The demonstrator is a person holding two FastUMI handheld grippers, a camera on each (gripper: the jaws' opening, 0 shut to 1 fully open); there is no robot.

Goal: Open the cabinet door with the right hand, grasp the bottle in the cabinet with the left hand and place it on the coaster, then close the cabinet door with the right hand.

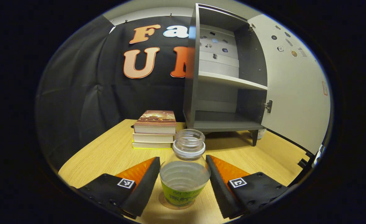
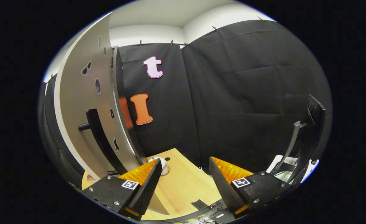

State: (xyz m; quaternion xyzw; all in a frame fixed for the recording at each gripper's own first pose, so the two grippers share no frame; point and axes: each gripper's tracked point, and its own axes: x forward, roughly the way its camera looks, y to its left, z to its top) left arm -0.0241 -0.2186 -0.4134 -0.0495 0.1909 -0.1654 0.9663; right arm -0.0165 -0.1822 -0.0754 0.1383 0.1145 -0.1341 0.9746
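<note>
Bottle stands between the spread hand-held gripper fingers.

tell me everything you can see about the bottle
The bottle is clear plastic with no cap, its threaded neck open above a white collar ring, and a green label wraps its lower body. It looks empty. It stands upright on the wooden table, seemingly on a round coaster. It sits between the open fingers of the left gripper, which stand apart from its sides.
</note>
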